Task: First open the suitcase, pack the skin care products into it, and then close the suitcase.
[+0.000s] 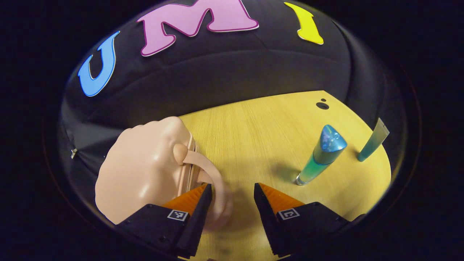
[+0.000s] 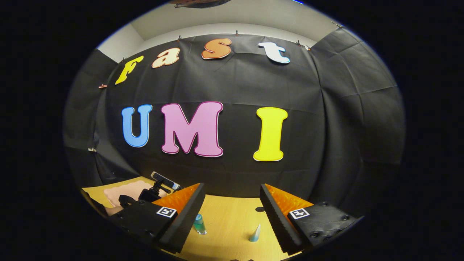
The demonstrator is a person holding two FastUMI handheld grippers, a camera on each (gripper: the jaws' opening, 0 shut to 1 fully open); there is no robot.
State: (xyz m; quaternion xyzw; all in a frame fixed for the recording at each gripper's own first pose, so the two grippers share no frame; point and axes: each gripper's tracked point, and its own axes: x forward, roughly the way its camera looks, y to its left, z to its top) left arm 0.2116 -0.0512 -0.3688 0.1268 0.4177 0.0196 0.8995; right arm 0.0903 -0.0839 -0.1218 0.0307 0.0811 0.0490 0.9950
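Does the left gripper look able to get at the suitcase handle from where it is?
Probably yes: the left gripper is open, and the handle loops right by its left tong with nothing in between.

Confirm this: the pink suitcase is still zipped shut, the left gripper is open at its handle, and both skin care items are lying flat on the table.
One thing is wrong: the items are not lying flat. In the left gripper view the blue-capped bottle and the teal tube stand upright on the wooden table. The rest holds: the pink suitcase is closed and the left gripper is open at its handle.
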